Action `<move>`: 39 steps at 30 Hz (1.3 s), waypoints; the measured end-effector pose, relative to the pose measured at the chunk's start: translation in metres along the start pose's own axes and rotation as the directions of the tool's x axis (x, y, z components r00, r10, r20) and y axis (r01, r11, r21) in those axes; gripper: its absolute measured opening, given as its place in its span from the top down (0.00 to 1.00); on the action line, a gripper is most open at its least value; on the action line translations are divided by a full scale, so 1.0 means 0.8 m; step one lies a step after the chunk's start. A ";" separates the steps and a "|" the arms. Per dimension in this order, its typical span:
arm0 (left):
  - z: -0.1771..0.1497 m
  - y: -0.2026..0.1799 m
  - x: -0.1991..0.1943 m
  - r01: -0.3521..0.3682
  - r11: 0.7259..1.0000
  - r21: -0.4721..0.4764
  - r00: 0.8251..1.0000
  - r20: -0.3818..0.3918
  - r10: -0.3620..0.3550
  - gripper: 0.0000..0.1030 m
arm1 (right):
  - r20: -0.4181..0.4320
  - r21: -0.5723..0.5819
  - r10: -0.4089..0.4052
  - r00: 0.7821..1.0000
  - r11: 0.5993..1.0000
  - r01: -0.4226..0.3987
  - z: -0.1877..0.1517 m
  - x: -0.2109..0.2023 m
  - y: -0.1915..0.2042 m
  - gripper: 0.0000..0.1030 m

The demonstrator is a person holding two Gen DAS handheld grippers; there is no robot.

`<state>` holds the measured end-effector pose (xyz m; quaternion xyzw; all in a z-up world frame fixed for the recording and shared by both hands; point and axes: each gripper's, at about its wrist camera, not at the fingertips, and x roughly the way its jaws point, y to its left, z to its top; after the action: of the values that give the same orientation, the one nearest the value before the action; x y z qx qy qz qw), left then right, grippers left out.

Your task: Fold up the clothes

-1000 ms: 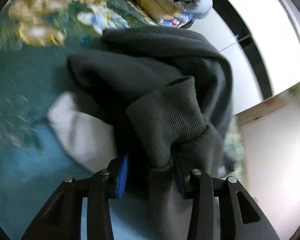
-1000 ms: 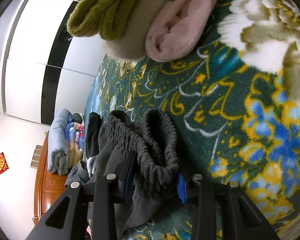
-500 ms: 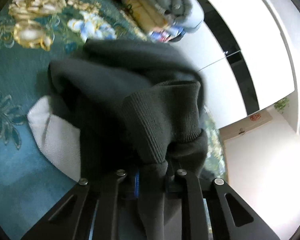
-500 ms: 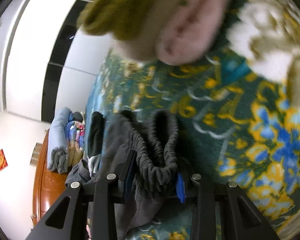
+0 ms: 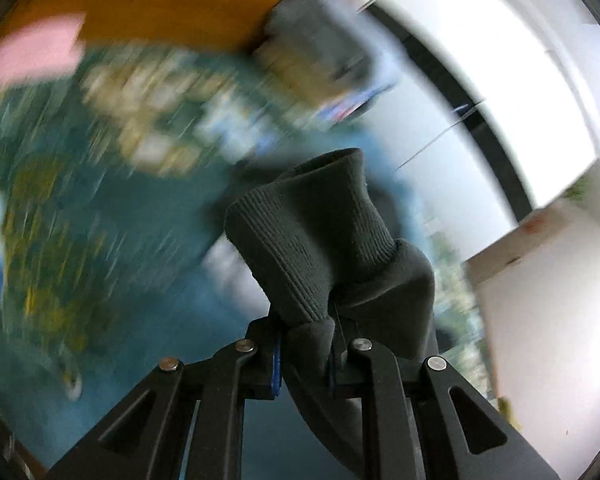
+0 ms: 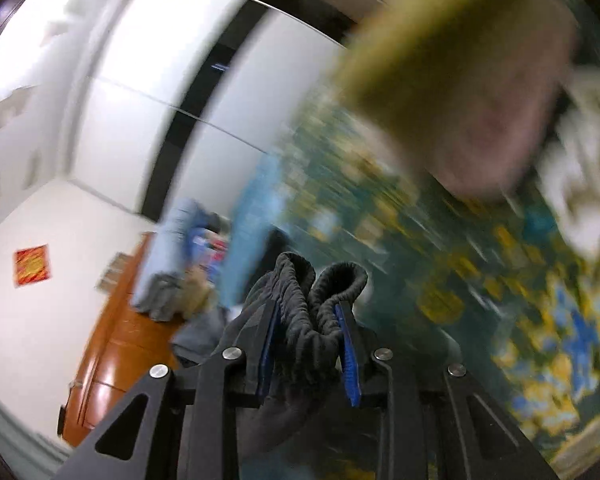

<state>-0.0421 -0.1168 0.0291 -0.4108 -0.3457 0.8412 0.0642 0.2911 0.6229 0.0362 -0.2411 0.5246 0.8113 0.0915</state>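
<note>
A dark grey pair of sweatpants is held at both ends above a teal floral bedspread (image 5: 100, 240). My left gripper (image 5: 304, 356) is shut on the ribbed leg cuff (image 5: 308, 236), which stands up between the blue pads. My right gripper (image 6: 310, 344) is shut on the bunched elastic waistband (image 6: 316, 292). The rest of the pants hangs below the grippers, mostly hidden. Both views are blurred by motion.
A stack of folded olive, beige and pink clothes (image 6: 460, 88) lies on the bedspread (image 6: 480, 280). Rolled quilts (image 5: 320, 52) rest against a wooden headboard (image 5: 172, 0). White wardrobe doors (image 5: 500, 80) stand behind. A wooden cabinet (image 6: 112, 364) is at the left.
Both grippers have lifted and swung with the pants. The left jaws closed tighter on the cuff, and the heap of grey cloth left the left view.
</note>
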 end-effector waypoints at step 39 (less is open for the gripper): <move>-0.054 -0.051 -0.028 -0.070 0.993 0.095 0.996 -0.050 0.075 0.82 | -0.358 -0.476 -0.080 0.930 0.873 -0.108 0.012 0.090 0.077 0.46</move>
<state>-0.0030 -0.0721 0.0512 -0.4422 -0.2893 0.8468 0.0618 0.2006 0.5974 0.0541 -0.3996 0.3124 0.8583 -0.0777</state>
